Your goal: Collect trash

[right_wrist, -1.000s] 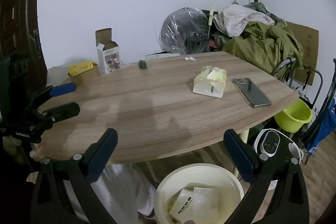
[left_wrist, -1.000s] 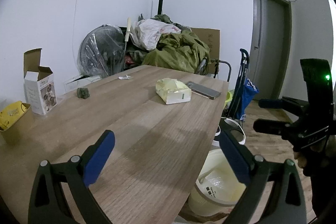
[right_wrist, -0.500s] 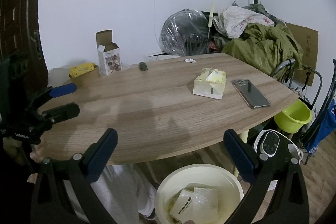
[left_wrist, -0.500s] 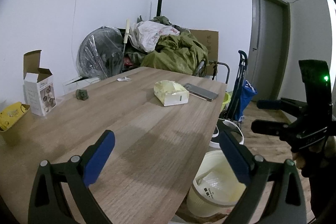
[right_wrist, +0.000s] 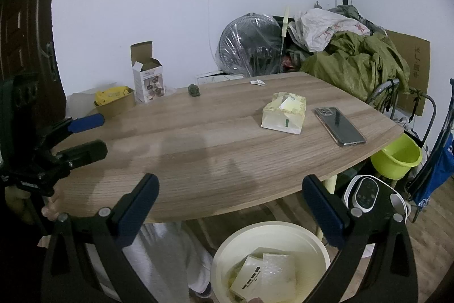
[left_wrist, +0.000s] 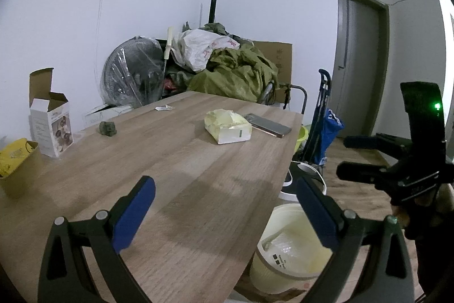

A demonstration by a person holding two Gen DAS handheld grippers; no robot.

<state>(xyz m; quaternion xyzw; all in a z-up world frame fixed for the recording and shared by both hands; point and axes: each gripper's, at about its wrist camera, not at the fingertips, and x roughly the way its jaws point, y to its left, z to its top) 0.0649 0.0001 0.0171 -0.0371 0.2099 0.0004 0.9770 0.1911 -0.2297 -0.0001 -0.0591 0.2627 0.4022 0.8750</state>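
Hardly anything has shifted over the last second: the left tongs (left_wrist: 225, 208) have only drifted a little, so the desk's far things sit slightly lower in their view, and both pairs hang released and empty. From left to right, the light wooden desk (right_wrist: 215, 132) still carries a yellow-filled brown paper tub (right_wrist: 115, 101), an opened white carton (right_wrist: 148, 81), a small dark green lump (right_wrist: 194, 91) and a scrap of white wrapper (right_wrist: 257, 82). The right tongs (right_wrist: 229, 206) hover over the cream plastic bin (right_wrist: 241, 243) on the floor, which already holds flat packets, so I'd judge collection partly done.
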